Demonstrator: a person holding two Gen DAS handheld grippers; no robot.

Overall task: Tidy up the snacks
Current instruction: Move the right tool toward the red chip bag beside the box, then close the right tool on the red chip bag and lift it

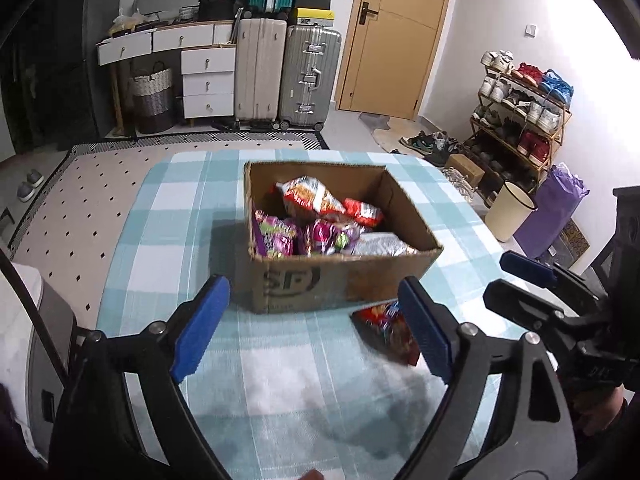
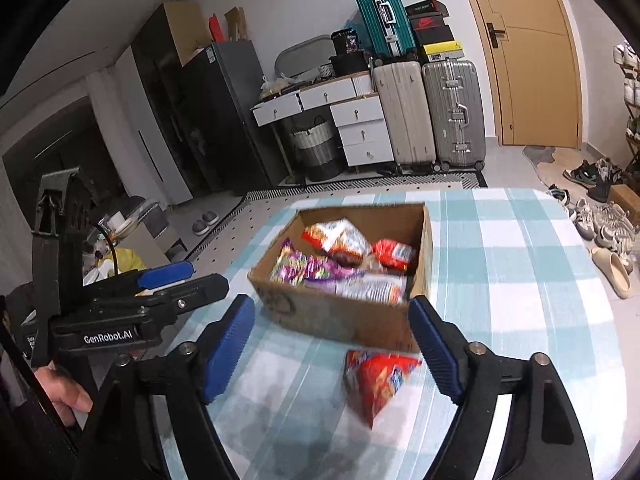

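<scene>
Frames blurred, packet labels unreadable. Red bag (image 2: pixel 378 380) lies just before box (image 1: pixel 340 280), partly behind left gripper (image 1: pixel 316 328) pad. Left and right gripper (image 2: pixel 332 350) wide open, empty.

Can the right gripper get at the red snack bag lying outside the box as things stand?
Probably yes. The right gripper is open and empty, and the red snack bag lies on bare tablecloth just ahead of it, in front of the cardboard box, with nothing between.

left wrist: tilted down, near | right wrist: likewise | shared: box (image 1: pixel 340 280), slightly blurred
</scene>
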